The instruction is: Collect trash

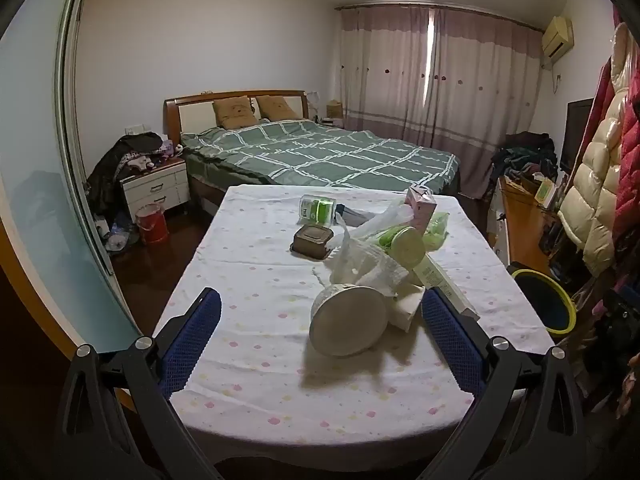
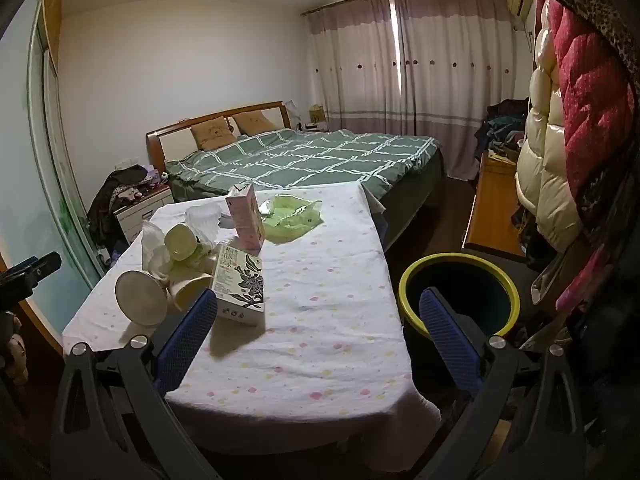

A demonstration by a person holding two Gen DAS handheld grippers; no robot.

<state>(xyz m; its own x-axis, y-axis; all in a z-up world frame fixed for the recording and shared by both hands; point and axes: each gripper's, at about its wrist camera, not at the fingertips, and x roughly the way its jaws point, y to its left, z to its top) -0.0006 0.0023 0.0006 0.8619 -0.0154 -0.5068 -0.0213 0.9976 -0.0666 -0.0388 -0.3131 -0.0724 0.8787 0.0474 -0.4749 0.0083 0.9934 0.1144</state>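
- Both tongs are spread wide and hold nothing: left tongs (image 1: 320, 320), right tongs (image 2: 318, 322).
- The trash sits in a heap on the tabletop (image 1: 248, 280), at 12 o'clock from the left tongs.
- The paper bowl (image 1: 349, 321) looks light and easy to squash; pinch its rim softly.
- The flower box (image 2: 240, 288) looks stiff; grab its narrow sides.
- The bin (image 2: 460, 292) waits at 1 o'clock of the right tongs.

Your left gripper (image 1: 320, 316) hung wide open over the table (image 1: 248, 280), nothing between its fingers. A tipped paper cup (image 1: 348, 320) lay at twelve o'clock just ahead, crumpled wrappers (image 1: 368, 268) beyond it, the bin (image 1: 544, 304) at two o'clock.
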